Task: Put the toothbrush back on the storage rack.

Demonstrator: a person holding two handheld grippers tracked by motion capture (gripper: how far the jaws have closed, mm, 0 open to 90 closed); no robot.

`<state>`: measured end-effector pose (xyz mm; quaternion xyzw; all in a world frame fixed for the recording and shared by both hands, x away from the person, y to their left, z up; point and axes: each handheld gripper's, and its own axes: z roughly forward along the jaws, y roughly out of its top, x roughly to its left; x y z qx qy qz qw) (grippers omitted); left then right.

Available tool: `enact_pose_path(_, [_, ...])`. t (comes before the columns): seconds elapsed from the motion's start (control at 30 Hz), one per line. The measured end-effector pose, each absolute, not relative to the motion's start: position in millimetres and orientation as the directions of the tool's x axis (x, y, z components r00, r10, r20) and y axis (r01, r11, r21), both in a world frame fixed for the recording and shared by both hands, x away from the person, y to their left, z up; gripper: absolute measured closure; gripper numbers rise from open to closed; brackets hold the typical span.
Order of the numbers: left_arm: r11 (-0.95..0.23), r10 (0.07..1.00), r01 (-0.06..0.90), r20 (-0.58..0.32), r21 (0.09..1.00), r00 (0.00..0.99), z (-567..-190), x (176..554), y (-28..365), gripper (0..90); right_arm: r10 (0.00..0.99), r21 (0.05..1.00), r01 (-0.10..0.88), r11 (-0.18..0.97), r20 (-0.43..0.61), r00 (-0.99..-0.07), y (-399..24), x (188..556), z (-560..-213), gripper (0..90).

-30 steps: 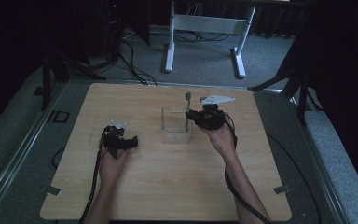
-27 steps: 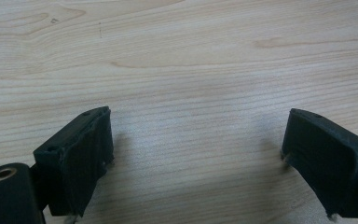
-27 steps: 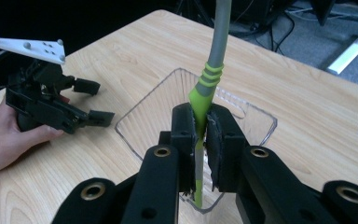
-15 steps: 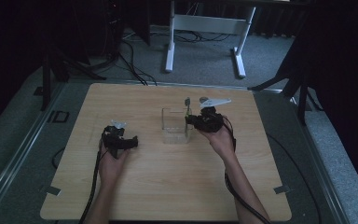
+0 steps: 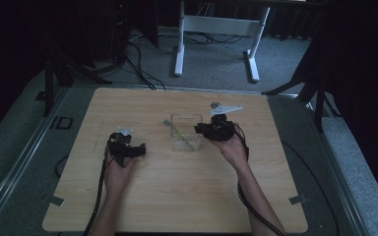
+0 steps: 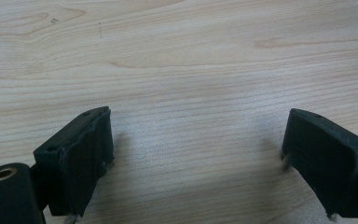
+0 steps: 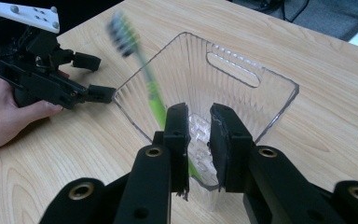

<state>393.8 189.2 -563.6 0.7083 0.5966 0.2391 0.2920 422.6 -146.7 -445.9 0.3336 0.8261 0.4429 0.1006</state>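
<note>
A clear ribbed plastic container [image 5: 186, 132] [image 7: 279, 79] stands at the table's middle. A green toothbrush [image 5: 177, 130] [image 7: 147, 88] leans inside it, its bristle head blurred and tipped over the left rim. My right gripper [image 5: 199, 129] [image 7: 199, 119] hovers at the container's right rim. Its jaws have just been opening; a narrow gap shows with nothing between them, and the brush handle passes beside the left jaw. My left gripper [image 5: 140, 149] [image 6: 196, 154] rests low over bare wood to the left, open wide and empty.
The wooden table [image 5: 187, 196] has bare room in front and on both sides of the container. A white frame's legs [image 5: 179, 44] stand on the grey floor beyond the far edge. Cables trail from both grippers toward the near edge.
The toothbrush stood upright above the container at the right gripper; now it leans left inside the container, free of the jaws, which have parted slightly. The left gripper has stayed put.
</note>
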Motion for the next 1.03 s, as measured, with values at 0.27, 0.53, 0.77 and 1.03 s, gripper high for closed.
enact_pose_path(0.27, [-0.118,0.985,0.704,-0.009,0.7,0.174,-563.7,393.9,189.2,9.2,0.652,0.816,0.456,0.355,0.134,-0.746,-155.2,417.8,-443.6,69.4])
enact_pose_path(0.53, [-0.116,0.985,0.705,-0.011,0.7,0.173,-563.8,393.8,189.0,9.2,0.662,0.831,0.442,0.338,0.124,-0.739,-163.0,405.8,-446.2,60.4])
enact_pose_path(0.77, [-0.117,0.985,0.705,-0.01,0.699,0.173,-563.7,393.8,189.1,9.3,0.665,0.839,0.448,0.308,0.147,-0.732,-169.2,394.5,-451.0,54.3])
enact_pose_path(1.03, [-0.117,0.985,0.705,-0.01,0.7,0.173,-563.7,393.8,189.1,9.2,0.667,0.831,0.467,0.301,0.167,-0.726,-173.9,386.6,-466.1,53.3])
